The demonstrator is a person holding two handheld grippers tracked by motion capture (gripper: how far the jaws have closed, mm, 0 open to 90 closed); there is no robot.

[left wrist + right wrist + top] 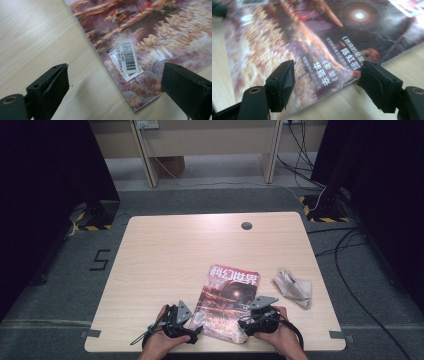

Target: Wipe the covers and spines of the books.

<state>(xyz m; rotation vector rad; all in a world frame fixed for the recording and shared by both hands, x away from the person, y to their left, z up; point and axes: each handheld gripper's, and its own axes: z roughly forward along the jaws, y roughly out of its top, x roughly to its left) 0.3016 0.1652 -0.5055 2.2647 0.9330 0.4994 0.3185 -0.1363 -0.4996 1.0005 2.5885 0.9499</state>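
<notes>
A magazine (227,302) with a dark red cover and white title lies flat on the wooden table (165,255), close to its front edge. My left gripper (197,324) sits at the magazine's near left corner, held in a hand. In the left gripper view the jaws of the left gripper (115,82) stand wide apart, with the barcode corner of the magazine (130,58) between them, untouched. My right gripper (243,321) is at the magazine's near right side. Its jaws (325,80) are open and straddle the magazine's edge (312,37) without pressing on it.
A crumpled beige cloth (293,287) lies on the table to the right of the magazine. A round cable hole (246,225) sits near the far edge. Dark stands and loose cables (350,245) flank the table on the floor.
</notes>
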